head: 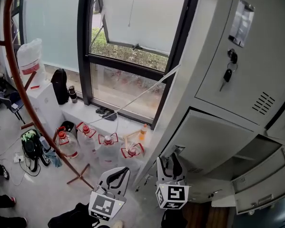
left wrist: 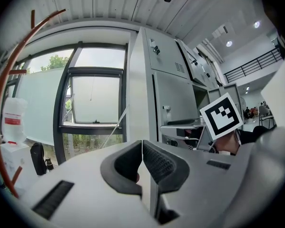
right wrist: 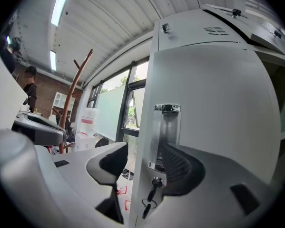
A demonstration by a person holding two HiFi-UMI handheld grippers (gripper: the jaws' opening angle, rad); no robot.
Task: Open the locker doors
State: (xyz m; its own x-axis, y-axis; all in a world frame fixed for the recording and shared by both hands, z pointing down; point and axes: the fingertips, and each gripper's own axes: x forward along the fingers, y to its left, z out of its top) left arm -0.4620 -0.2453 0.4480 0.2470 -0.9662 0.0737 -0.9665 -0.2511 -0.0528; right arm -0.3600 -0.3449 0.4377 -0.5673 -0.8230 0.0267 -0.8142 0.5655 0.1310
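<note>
A bank of grey lockers (head: 237,103) fills the right of the head view. The top door (head: 249,51) is closed with keys (head: 226,75) hanging from its lock. The door below it (head: 213,139) stands ajar, and lower doors (head: 263,182) to the right hang open. My right gripper (head: 171,163) is at the ajar door's free edge. In the right gripper view my right gripper (right wrist: 144,167) is open, with the door's edge, metal handle (right wrist: 165,137) and key (right wrist: 152,189) between the jaws. My left gripper (head: 117,175) hovers left of the lockers; its jaws (left wrist: 142,163) are shut and hold nothing.
A dark-framed window (head: 132,46) stands left of the lockers. Several large water bottles (head: 66,144) and an orange bottle (head: 142,133) sit below it. A curved wooden coat stand (head: 23,94), bags (head: 32,146) and a black pouch (head: 60,85) crowd the left floor.
</note>
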